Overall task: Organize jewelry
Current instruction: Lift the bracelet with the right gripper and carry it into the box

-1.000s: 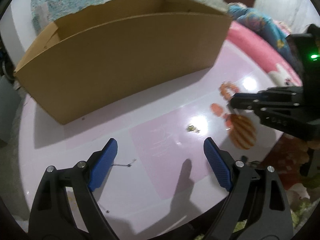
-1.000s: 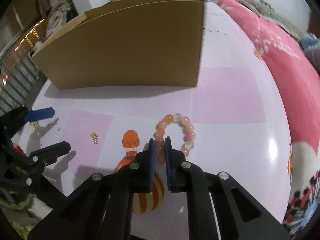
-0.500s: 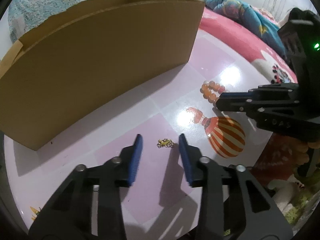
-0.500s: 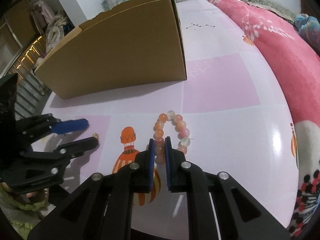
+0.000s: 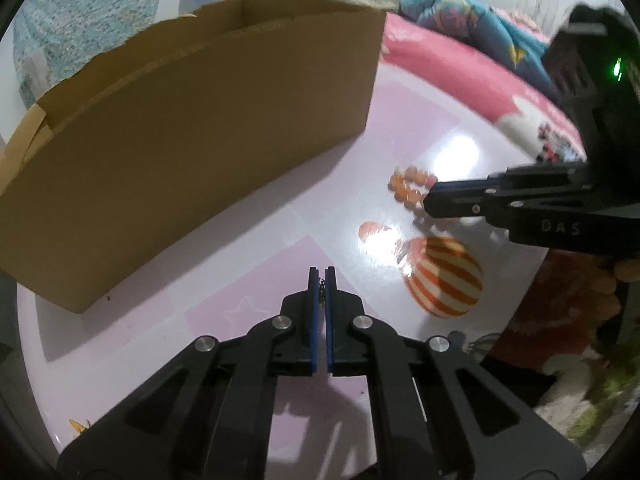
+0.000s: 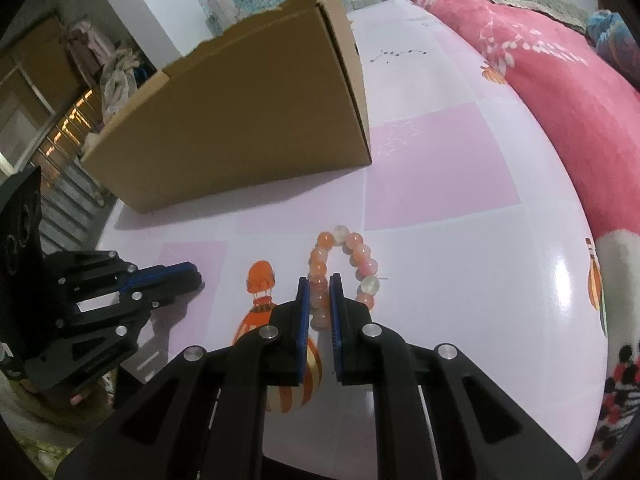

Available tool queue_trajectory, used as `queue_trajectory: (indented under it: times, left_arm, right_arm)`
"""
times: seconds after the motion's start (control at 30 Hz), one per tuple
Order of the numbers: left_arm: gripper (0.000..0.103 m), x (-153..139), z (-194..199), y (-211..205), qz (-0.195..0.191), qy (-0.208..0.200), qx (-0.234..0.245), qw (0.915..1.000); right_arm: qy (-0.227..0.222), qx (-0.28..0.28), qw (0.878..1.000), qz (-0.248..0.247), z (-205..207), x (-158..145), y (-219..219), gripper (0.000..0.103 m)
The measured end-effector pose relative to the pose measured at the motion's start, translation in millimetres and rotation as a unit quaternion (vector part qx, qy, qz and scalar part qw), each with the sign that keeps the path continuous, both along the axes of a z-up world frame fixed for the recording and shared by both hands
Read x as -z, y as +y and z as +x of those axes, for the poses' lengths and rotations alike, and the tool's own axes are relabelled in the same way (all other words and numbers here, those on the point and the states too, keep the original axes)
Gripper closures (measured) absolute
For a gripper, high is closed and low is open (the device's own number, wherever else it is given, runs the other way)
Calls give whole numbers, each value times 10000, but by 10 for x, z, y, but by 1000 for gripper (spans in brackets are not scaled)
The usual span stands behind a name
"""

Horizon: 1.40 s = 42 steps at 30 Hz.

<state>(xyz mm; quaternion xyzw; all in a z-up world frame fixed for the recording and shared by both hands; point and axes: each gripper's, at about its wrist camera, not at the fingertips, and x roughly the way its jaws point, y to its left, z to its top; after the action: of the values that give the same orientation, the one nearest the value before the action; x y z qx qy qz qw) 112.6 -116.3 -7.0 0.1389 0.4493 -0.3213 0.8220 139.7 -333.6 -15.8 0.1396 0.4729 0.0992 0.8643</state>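
A: Left gripper (image 5: 320, 280), nearest in its own view: jaws have just been closing and now pinch a small chain (image 5: 320, 289), a dark thread barely showing between the blue pads. Right gripper (image 6: 319, 292) clamps a bead bracelet (image 6: 345, 268), the loop trailing off toward 1 o'clock on the table (image 6: 460, 288).

B: Step?

A: Both pieces look gripped, pick-up stage. Next move likely calls for lifting both clear and carrying them to the cardboard box (image 5: 192, 152), farther off toward 11 o'clock.

B: View differences?

A: Only the left view shows the chain; the right view sees the pads shut, nothing between. Only the right view shows single beads clearly.
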Motion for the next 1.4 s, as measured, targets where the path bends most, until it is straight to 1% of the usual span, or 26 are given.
queue_trajectory:
  times: [0.17, 0.3, 0.43, 0.53, 0.6, 0.7, 0.8, 0.87, 0.97, 1.03, 1.1, 1.13, 1.23, 1.3, 1.37, 1.4]
  left_arm:
    - [101, -313, 23, 219, -480, -54, -212, 9986]
    - [101, -638, 9, 416, -918, -153, -359, 9950]
    - [101, -964, 5, 543, -1244, -400, -407, 9906]
    - [101, -1208, 43, 615, -1450, -637, -389, 9866]
    - [101, -1358, 116, 631, -1564, -790, -382, 9838]
    - [101, -1502, 239, 659, -1583, -941, -380, 9822]
    - [101, -1568, 440, 650, -1608, -930, -298, 9821]
    - [101, -1542, 636, 643, -1613, -714, -263, 9840]
    - [101, -1319, 991, 636, -1597, -42, -273, 9868]
    - [101, -1095, 1243, 622, -1512, 497, -337, 9867]
    - [101, -864, 1457, 622, -1434, 1034, -473, 9831]
    - [101, -772, 1535, 619, -1407, 1236, -483, 9811]
    - [101, -559, 1656, 634, -1289, 1631, -599, 9763]
    - [99, -488, 1708, 638, -1237, 1758, -646, 9745]
    - [93, -463, 1723, 650, -1309, 1838, -658, 9720]
    - [86, -460, 1734, 662, -1325, 1842, -671, 9716]
  right_arm:
    - [-236, 86, 9993, 284, -39, -218, -104, 93]
    - [-440, 125, 9980, 435, -68, -438, -167, 93]
    - [-684, 81, 9962, 533, -85, -693, -172, 93]
    - [-951, 2, 9940, 547, -76, -935, -185, 93]
    - [-1158, -66, 9919, 515, -37, -1108, -179, 93]
    - [-1471, -222, 9875, 516, 58, -1362, -163, 93]
    - [-1766, -428, 9815, 599, 234, -1604, -131, 93]
    - [-1870, -554, 9784, 687, 362, -1706, -100, 93]
    - [-1863, -735, 9769, 747, 637, -1768, -39, 93]
    - [-1695, -866, 9782, 832, 848, -1723, 7, 93]
    - [-1440, -1001, 9807, 870, 1057, -1609, 88, 93]
    - [-1338, -1037, 9817, 871, 1120, -1559, 110, 93]
    - [-929, -1157, 9852, 853, 1360, -1358, 189, 93]
    - [-651, -1219, 9869, 838, 1491, -1227, 237, 93]
    - [-458, -1248, 9878, 811, 1574, -1133, 283, 93]
    - [-356, -1273, 9882, 775, 1614, -1085, 301, 93]
